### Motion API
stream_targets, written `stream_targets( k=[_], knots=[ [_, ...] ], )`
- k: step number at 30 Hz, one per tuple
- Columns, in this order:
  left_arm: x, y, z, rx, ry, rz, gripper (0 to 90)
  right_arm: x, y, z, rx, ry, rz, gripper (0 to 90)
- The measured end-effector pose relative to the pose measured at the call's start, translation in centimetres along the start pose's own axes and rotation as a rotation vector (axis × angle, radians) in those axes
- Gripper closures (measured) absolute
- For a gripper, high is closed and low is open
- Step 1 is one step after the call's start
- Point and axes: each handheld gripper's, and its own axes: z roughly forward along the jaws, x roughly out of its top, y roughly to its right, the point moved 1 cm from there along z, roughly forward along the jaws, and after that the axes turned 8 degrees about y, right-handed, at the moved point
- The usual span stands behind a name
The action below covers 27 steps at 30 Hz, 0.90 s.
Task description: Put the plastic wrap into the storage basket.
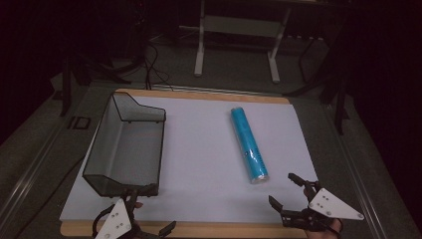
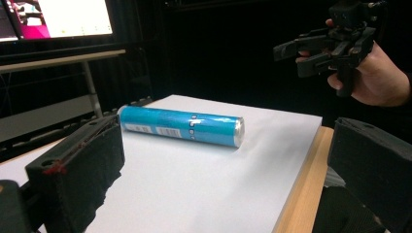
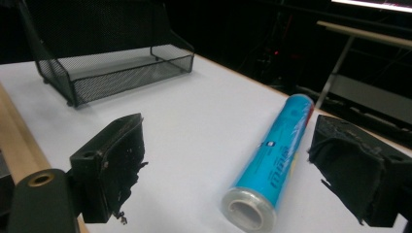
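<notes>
A blue tube [image 1: 249,144] with a silver end lies on the white sheet [image 1: 199,149], right of centre, pointing away from me. My right gripper [image 1: 281,188] hovers open just in front of and to the right of its near end. In the right gripper view the tube [image 3: 277,150] lies ahead between the wide jaws of the gripper [image 3: 231,131], nearer the right one, untouched. My left gripper [image 1: 151,212] is open at the front edge, below the mesh tray [image 1: 124,144]. In the left gripper view, that gripper [image 2: 228,162] faces the tube [image 2: 180,125] side-on from a distance, and a hand holds the right gripper [image 2: 311,51] up beyond.
The black wire mesh tray [image 3: 121,63] stands empty on the sheet's left side. The sheet rests on a wooden board [image 1: 224,230] whose edge shows at the front. A desk frame [image 1: 239,45] stands on the floor behind. A lit monitor [image 2: 58,19] glows at the back.
</notes>
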Motion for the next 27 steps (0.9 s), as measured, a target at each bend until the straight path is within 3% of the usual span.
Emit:
stream_targets(
  k=[7, 10, 16, 22, 24, 27],
  knots=[
    [0.3, 0.3, 0.1, 0.003, -0.025, -0.015, 0.8, 0.1, -0.3, 0.1, 0.029, -0.019, -0.013, 12.8],
    [0.3, 0.4, 0.2, -0.026, -0.03, -0.037, 0.8, 0.1, -0.4, 0.2, 0.042, -0.028, -0.014, 13.1],
    [0.6, 0.6, 0.1, -0.017, -0.013, -0.012, 0.7, 0.3, -0.8, 0.3, 0.062, -0.049, -0.022, 13.5],
    [0.5, 0.9, 0.3, -0.026, -0.02, -0.018, 0.8, 0.6, -1.3, 0.6, 0.077, -0.068, -0.036, 13.7],
    [0.5, 1.1, 0.5, -0.02, -0.03, -0.001, 0.8, 0.9, -1.4, 0.8, 0.089, -0.066, -0.039, 13.8],
    [0.4, 1.2, 0.7, -0.032, -0.04, 0.001, 0.8, 1.3, -1.3, 1.1, 0.106, -0.066, -0.021, 14.5]
  ],
)
